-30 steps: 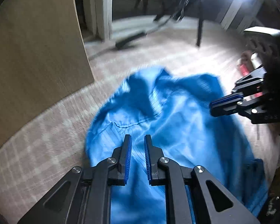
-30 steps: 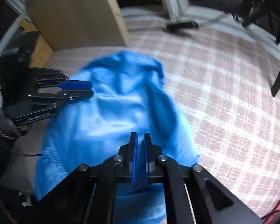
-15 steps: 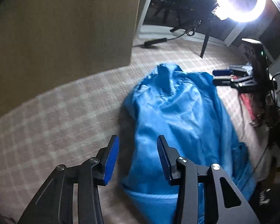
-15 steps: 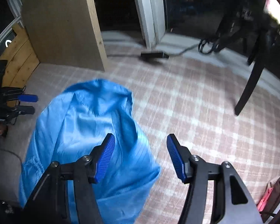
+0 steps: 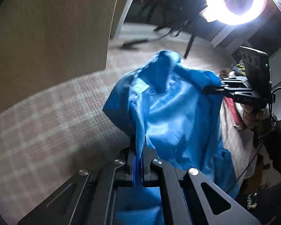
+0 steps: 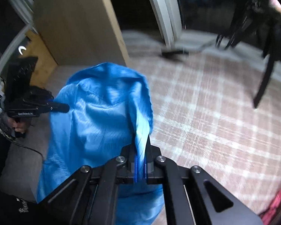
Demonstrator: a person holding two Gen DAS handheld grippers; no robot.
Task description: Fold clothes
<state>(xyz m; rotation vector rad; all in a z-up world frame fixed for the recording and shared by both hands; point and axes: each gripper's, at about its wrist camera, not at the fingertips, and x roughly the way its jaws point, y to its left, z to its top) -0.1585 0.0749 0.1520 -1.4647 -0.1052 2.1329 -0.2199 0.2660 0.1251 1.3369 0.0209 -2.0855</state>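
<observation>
A shiny blue garment [image 5: 178, 116] hangs bunched between the two grippers, lifted off the checked surface. My left gripper [image 5: 139, 140] has its jaws closing tight on a fold of the garment's edge, and the cloth runs up out of the pads. My right gripper [image 6: 141, 140] is closing the same way on another fold of the blue garment [image 6: 95, 121]. Each gripper shows in the other's view: the right gripper [image 5: 206, 90] at the garment's far right corner, the left gripper [image 6: 63, 107] at its left side, each held by a hand.
A pink-and-white checked cloth [image 6: 206, 121] covers the surface below. A wooden panel [image 5: 56, 37] stands at the left. A bright ring light [image 5: 236, 0] on a tripod [image 6: 262, 86] is at the back. Pink clothing [image 5: 232, 108] lies at the right edge.
Both grippers opened over the flat garment, then closed on folds of its edge. The garment has come up off the surface and now hangs bunched between them.
</observation>
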